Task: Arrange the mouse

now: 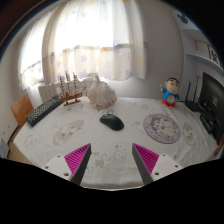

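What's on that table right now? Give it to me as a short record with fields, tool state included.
surface: round table with a pale patterned cloth
mouse: dark mouse near the table's middle, beyond the fingers, untouched
tool: tool open, nothing between its fingers, hovering over the near edge
left of mouse: dark keyboard lying at an angle
behind mouse: model ship and a pale lumpy object
right of mouse: round patterned plate
far right: cartoon figurine
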{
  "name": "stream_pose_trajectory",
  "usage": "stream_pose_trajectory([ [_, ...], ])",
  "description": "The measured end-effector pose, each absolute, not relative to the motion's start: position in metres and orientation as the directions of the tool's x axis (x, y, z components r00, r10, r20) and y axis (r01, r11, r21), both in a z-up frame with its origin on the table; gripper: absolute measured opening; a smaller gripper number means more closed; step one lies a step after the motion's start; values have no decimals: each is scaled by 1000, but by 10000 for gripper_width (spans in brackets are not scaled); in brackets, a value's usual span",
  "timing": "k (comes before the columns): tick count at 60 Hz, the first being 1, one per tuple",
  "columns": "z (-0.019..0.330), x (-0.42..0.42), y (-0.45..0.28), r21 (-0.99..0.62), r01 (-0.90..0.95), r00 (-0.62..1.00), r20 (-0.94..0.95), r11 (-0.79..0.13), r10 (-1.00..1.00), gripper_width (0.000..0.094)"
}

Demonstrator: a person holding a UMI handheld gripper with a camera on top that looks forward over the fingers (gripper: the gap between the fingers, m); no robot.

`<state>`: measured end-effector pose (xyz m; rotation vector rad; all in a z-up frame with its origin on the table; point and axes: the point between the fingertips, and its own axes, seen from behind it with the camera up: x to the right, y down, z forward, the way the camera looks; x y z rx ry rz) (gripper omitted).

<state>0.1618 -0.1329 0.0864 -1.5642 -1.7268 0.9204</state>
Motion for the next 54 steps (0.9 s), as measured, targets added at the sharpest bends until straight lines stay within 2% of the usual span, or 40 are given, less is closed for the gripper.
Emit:
stream_pose_trajectory([
  [11, 46, 106, -133, -838, 544, -76, 4, 45, 997, 850],
  [28, 9, 24, -131, -843, 537, -51, 12, 38, 999, 851],
  [54, -6, -70, -126, -832, 554, -29, 20, 33, 999, 857],
])
